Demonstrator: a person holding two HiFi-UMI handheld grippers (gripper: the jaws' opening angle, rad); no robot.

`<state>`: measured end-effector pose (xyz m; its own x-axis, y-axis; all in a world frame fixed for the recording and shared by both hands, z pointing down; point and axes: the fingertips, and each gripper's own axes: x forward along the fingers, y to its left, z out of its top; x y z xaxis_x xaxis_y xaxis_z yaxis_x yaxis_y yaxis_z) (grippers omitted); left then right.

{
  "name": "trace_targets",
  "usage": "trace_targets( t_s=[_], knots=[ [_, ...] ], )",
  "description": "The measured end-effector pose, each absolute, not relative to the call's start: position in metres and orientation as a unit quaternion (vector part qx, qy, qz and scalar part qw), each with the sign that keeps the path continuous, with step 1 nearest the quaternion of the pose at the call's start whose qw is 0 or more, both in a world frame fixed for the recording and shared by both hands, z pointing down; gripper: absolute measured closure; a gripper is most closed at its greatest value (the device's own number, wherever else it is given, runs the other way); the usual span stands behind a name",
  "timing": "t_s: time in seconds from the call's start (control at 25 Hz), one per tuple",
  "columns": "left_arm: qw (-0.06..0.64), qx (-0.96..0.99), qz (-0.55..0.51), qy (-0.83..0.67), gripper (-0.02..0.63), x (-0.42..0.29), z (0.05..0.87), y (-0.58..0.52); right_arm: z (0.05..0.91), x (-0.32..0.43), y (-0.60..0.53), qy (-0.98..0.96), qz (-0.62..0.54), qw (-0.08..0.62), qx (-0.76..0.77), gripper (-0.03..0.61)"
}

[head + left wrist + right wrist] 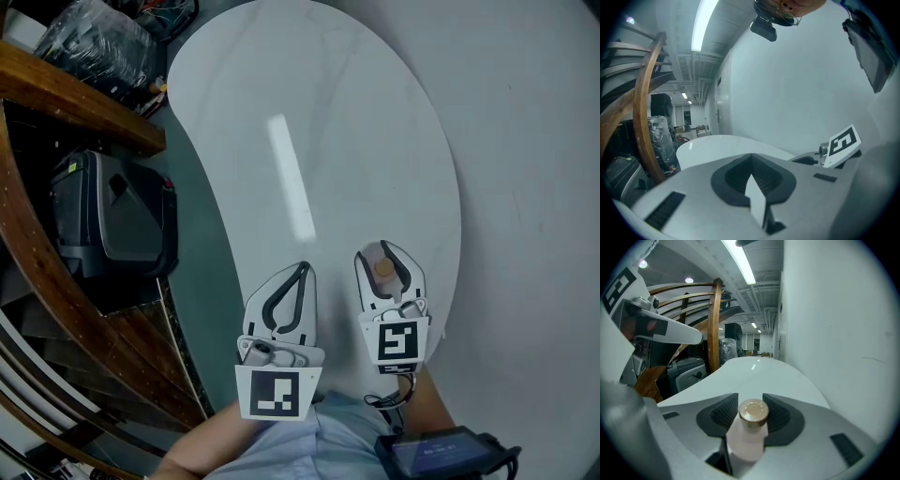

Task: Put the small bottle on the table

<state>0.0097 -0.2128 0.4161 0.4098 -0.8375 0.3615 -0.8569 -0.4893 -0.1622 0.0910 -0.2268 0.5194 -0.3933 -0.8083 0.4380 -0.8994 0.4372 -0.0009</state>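
Note:
A small pale pink bottle (pixel 382 268) with a tan round cap stands upright on the white table (pixel 309 112), near its front right edge. My right gripper (pixel 384 247) surrounds it, jaws spread wide on either side of the cap. In the right gripper view the bottle (pixel 749 432) rises between the dark ribbed pads of the right gripper (pixel 750 395), and the pads do not press on it. My left gripper (pixel 303 266) rests beside it on the left with its jaws together and nothing in them. The left gripper view shows the left gripper (pixel 752 157) with its pads meeting.
A curved wooden rail (pixel 75 94) runs along the left. Below it sits a dark grey machine (pixel 112 216). A plastic-wrapped bundle (pixel 94 37) lies at the top left. The table's right edge (pixel 457 225) is close to the bottle. A strapped device (pixel 441 455) shows at the bottom.

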Motion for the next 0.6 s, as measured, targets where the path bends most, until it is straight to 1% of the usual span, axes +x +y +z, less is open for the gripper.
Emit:
trace_targets(
  t_s=[0.04, 0.08, 0.2, 0.24, 0.36, 0.4, 0.48, 0.56, 0.6],
  knots=[
    [0.047, 0.832, 0.181, -0.522, 0.615, 0.008, 0.415, -0.212, 0.519, 0.091, -0.227, -0.826, 0.119, 0.192, 0.516, 0.415],
    [0.055, 0.829, 0.171, -0.529, 0.615, 0.007, 0.413, -0.211, 0.517, 0.092, -0.226, -0.826, 0.117, 0.194, 0.516, 0.412],
    [0.024, 0.836, 0.182, -0.516, 0.615, 0.007, 0.404, -0.209, 0.509, 0.094, -0.227, -0.826, 0.102, 0.192, 0.521, 0.403],
    [0.023, 0.836, 0.179, -0.518, 0.615, 0.006, 0.402, -0.208, 0.503, 0.094, -0.227, -0.826, 0.094, 0.188, 0.523, 0.403],
    [0.071, 0.818, 0.132, -0.556, 0.615, 0.0, 0.399, -0.206, 0.479, 0.093, -0.231, -0.828, 0.06, 0.167, 0.531, 0.405],
    [0.065, 0.818, 0.129, -0.557, 0.615, -0.001, 0.397, -0.206, 0.468, 0.092, -0.232, -0.832, 0.032, 0.164, 0.528, 0.407],
    [0.022, 0.826, 0.144, -0.544, 0.615, -0.001, 0.388, -0.205, 0.447, 0.087, -0.228, -0.843, -0.031, 0.164, 0.511, 0.415],
    [0.038, 0.817, 0.112, -0.564, 0.615, -0.007, 0.378, -0.204, 0.427, 0.081, -0.221, -0.85, -0.055, 0.149, 0.503, 0.423],
    [0.042, 0.813, 0.097, -0.573, 0.615, -0.01, 0.371, -0.202, 0.414, 0.079, -0.218, -0.85, -0.046, 0.117, 0.511, 0.425]
  ],
)
